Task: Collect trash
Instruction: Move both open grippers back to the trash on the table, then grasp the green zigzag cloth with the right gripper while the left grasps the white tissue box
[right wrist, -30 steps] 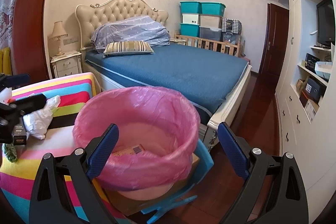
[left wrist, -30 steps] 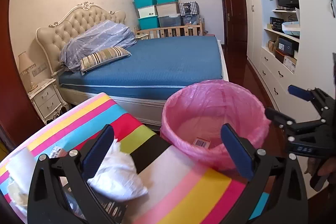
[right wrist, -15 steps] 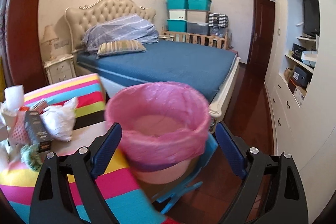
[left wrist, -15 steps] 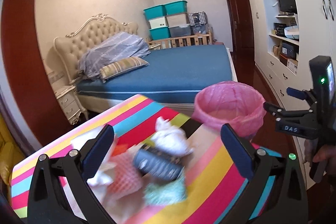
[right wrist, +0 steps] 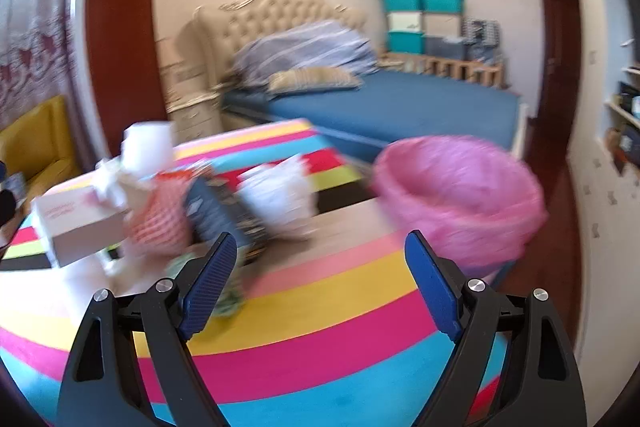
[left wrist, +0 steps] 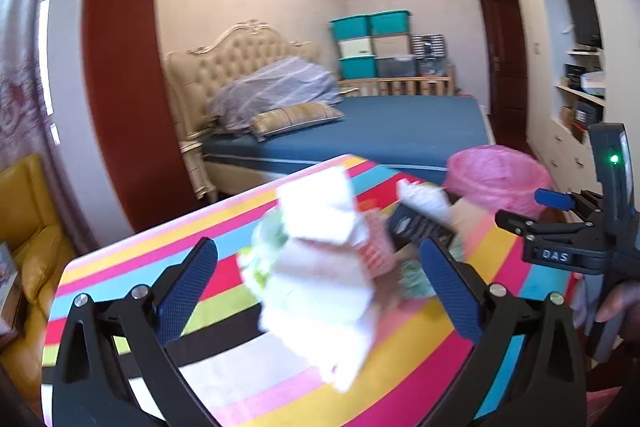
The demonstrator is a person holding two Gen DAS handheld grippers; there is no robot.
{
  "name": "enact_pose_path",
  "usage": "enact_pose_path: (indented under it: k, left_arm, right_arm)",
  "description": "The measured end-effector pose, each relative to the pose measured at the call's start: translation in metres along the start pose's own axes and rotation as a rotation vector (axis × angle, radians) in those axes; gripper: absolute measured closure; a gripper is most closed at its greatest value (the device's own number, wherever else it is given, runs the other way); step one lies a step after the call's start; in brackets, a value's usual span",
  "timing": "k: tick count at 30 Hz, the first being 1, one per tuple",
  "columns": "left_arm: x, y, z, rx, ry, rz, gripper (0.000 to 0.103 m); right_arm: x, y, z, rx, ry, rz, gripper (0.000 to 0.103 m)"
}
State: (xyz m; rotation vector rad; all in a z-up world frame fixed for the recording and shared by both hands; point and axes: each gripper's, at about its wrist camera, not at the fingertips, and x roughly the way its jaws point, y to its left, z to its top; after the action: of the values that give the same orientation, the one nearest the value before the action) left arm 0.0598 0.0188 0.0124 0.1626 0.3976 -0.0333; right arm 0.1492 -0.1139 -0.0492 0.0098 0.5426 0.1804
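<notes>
Motion smears the heap of litter on the rainbow-striped table cloth (left wrist: pixel 168 251): the crumpled white paper wad (left wrist: pixel 320 291) has no clean outline, and the print on the dark flat packet (left wrist: pixel 416 227) behind it cannot be read. The pink plastic-lined round bin (right wrist: pixel 460 199) past the table's far edge is blurred too, its inside unreadable and its base hidden. The white cardboard box (right wrist: pixel 76 223) carries pink lettering too soft to make out. The yellow armchair (left wrist: pixel 28 227) is cut off by the picture's left edge.

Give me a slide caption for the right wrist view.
Open right claw faces blurred trash pile beside pink-lined bin.
</notes>
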Motion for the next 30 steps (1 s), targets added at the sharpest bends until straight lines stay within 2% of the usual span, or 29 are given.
enact_pose_path:
  k: [4, 8, 16, 19, 21, 24, 26, 30]
  left_arm:
    - [0.005, 0.018, -0.018, -0.057, 0.044, 0.005, 0.005]
    - [0.010, 0.022, -0.026, -0.041, 0.060, 0.009, 0.005]
    - [0.024, 0.027, -0.032, -0.080, 0.091, -0.046, 0.005]
    - [0.030, 0.023, -0.032, -0.078, 0.100, -0.061, 0.005]
    - [0.035, 0.020, -0.030, -0.072, 0.103, -0.066, 0.005]
    - [0.039, 0.015, -0.027, -0.061, 0.106, -0.067, 0.005]
    - [0.043, 0.012, -0.025, -0.053, 0.109, -0.065, 0.005]
    - [0.053, 0.006, -0.023, -0.034, 0.116, -0.064, 0.005]
  right_arm:
    - [0.009, 0.030, -0.005, -0.083, 0.038, 0.045, 0.022]
    - [0.023, 0.046, -0.011, -0.127, 0.088, 0.057, 0.022]
    - [0.054, 0.066, -0.012, -0.185, 0.155, 0.053, 0.025]
    - [0.063, 0.064, -0.013, -0.190, 0.185, 0.056, 0.034]
    - [0.065, 0.063, -0.013, -0.190, 0.197, 0.085, 0.056]
    - [0.057, 0.062, -0.015, -0.193, 0.166, 0.117, 0.072]
    - [0.051, 0.059, -0.016, -0.190, 0.152, 0.122, 0.075]
    - [0.037, 0.050, -0.018, -0.171, 0.123, 0.129, 0.076]
